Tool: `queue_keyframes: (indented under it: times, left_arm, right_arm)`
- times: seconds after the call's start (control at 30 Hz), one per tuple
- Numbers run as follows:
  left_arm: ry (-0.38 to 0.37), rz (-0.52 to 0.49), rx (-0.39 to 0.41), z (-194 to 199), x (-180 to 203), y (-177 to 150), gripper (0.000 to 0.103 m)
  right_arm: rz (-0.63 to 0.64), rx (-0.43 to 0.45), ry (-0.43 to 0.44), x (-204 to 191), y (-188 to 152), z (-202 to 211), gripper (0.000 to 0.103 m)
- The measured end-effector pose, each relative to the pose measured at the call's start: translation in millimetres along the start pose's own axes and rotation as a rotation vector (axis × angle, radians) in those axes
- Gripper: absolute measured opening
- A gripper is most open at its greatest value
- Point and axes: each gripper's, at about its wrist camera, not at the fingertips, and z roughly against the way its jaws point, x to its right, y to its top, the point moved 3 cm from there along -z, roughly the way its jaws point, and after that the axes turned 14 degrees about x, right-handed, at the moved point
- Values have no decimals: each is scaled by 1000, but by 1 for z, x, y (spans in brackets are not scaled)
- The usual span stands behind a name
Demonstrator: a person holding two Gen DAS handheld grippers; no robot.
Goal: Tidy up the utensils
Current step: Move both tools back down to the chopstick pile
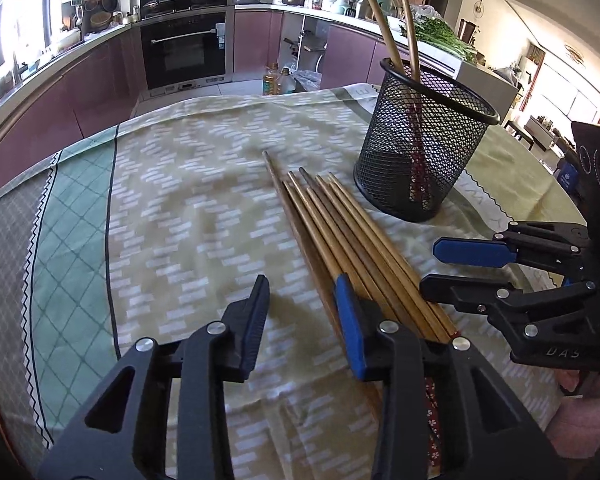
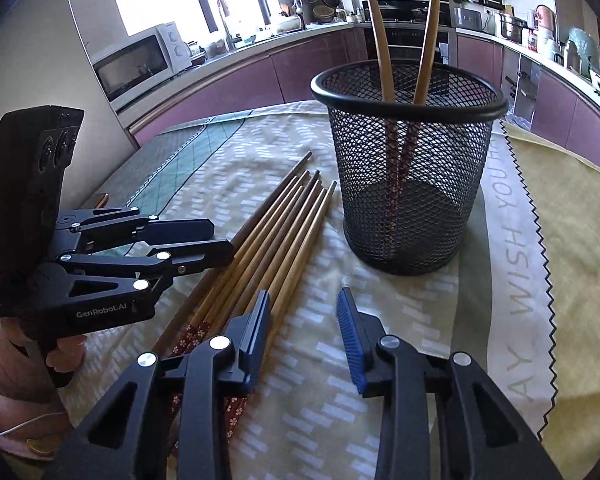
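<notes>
The loose chopsticks (image 1: 340, 240) lie bunched side by side on the patterned tablecloth (image 1: 180, 200), well in from its edges. Just beside their tips stands the black mesh holder (image 2: 408, 168) — 2 chopsticks (image 2: 400, 40) upright inside. My left tongs (image 1: 302, 300) are released over the bundle; my right tongs (image 2: 304, 312) — also released — hover beside it.

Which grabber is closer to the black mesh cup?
Right. The right gripper points at the black mesh cup from just in front. The left gripper sits farther off, over the loose chopsticks.
</notes>
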Motion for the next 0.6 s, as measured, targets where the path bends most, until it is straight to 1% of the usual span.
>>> queue_keyframes:
  times: [0.17,0.27,0.33,0.43,0.5,0.6]
  left_arm:
    - [11,-12,-1,1,1,0,34]
    - [12,-10,-4,2,1,-1,29]
    - [14,-2,-14,3,1,-1,30]
    - [22,-9,-15,2,1,-1,34]
    - [21,-12,-22,-1,1,0,34]
    - [34,-28,-27,-7,2,5,30]
  right_arm:
    - [9,-5,-9,-2,1,-5,33]
    - [22,-8,-26,-4,2,-7,33]
    - [30,-14,-37,-4,2,-8,32]
    - [43,-21,-48,-4,1,-9,31]
    - [51,-20,-57,-5,1,-11,29]
    - [49,-21,-59,-5,1,-13,28]
